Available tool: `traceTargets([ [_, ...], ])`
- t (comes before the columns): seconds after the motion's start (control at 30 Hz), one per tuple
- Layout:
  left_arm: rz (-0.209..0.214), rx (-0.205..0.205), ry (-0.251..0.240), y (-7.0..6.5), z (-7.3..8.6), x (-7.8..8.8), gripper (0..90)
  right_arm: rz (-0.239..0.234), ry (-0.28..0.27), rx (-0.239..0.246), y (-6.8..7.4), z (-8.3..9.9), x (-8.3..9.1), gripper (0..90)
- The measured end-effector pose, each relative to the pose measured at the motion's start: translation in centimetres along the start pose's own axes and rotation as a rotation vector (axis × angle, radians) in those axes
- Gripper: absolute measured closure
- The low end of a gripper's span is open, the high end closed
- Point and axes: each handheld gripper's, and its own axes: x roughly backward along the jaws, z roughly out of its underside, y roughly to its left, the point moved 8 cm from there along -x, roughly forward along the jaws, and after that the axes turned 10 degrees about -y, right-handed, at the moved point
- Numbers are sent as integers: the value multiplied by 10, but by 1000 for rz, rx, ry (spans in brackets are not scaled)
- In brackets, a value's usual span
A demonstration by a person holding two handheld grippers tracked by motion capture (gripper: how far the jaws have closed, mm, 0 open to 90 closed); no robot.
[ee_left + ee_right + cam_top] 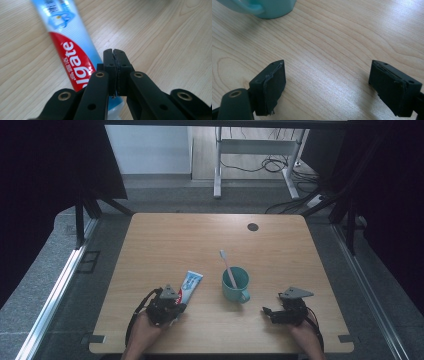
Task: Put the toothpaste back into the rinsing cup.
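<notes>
A red, white and blue toothpaste tube (191, 283) lies on the wooden table (280, 250), left of a teal mug (235, 285) that holds a white toothbrush (227, 264). My left gripper (175, 306) rests at the tube's near end. In the left gripper view its black jaws (114, 53) are pressed together with nothing between them, and the tube (67, 50) runs underneath and off to the left. My right gripper (268, 312) sits to the right of the mug, low over the wood. Its jaws (327, 72) stand wide apart over bare table, with the mug (269, 7) ahead to the left.
A small dark round spot (253, 227) marks the far part of the table. Beyond the far edge are a grey floor, a white desk frame (218, 165) and cables. Dark curtains hang on both sides.
</notes>
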Motion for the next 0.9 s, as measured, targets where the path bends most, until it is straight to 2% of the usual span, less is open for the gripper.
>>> traceTargets([
  [0.17, -24, 21, -1, 12, 4, 7, 880, 0, 0, 1, 0, 0, 0, 140],
  [0.23, -30, 17, 2, 14, 5, 8, 876, 0, 0, 0, 0, 0, 0, 140],
  [0.5, -38, 5, 3, 15, 2, 9, 829, 0, 0, 1, 0, 0, 0, 140],
  [0.9, -72, 13, -3, 24, -3, 16, 610, 0, 0, 1, 0, 0, 0, 140],
])
